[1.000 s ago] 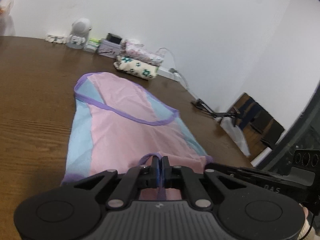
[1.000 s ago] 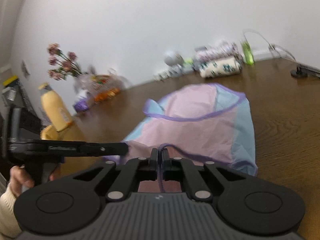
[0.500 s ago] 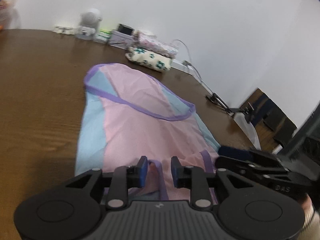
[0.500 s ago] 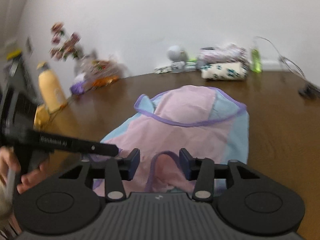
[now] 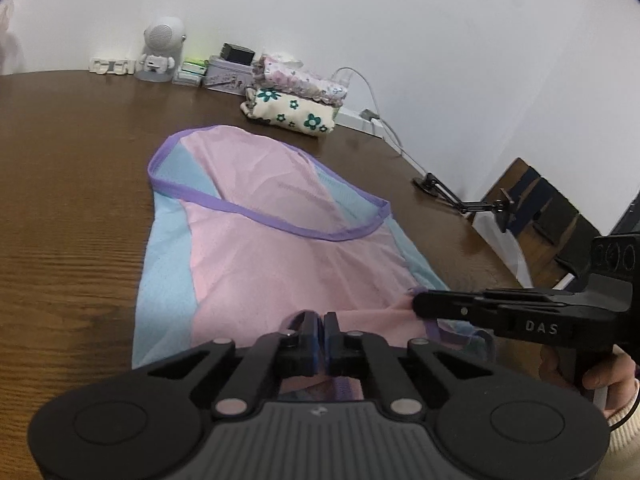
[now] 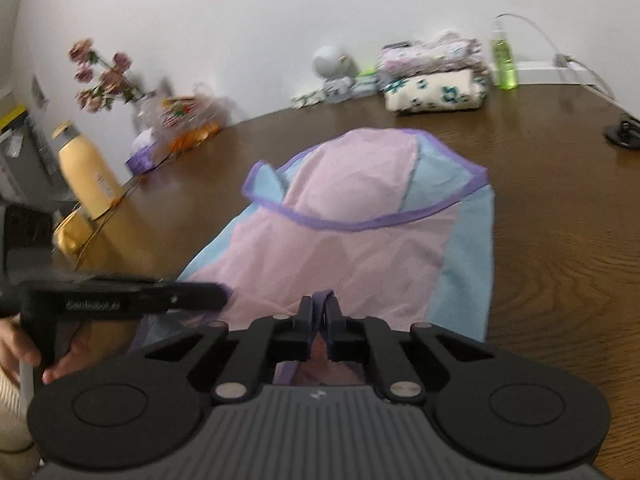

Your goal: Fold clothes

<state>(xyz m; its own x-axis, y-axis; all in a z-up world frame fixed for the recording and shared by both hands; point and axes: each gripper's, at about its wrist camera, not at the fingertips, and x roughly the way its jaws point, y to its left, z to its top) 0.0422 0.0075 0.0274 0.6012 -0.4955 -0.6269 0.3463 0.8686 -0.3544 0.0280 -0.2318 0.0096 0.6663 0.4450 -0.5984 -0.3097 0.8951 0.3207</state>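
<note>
Both tools have just been closing, and each now pinches the purple binding at the near end of the garment: the left tool (image 5: 323, 326) has its jaws drawn together on a loop of trim, and the right tool (image 6: 319, 310) is likewise clamped on a purple strap edge, with fabric visible between the pads in both wrist views. The garment is a pink and light-blue mesh top (image 5: 256, 240) edged in purple, spread flat on the dark wooden counter (image 5: 68, 208) with its far end toward the wall. Behind it lies a stack of folded floral clothes (image 5: 296, 100).

By its look the top is very light, thin and limp. It should drape and sag wherever it is unsupported, and it will probably wrinkle or slide on the smooth wood if dragged. The stitched binding seems the firmest part, so the strap edges are sensible holds, since the open mesh might stretch or snag. Lifting both holds evenly and carrying them toward the far end would likely keep the fold square.
</note>
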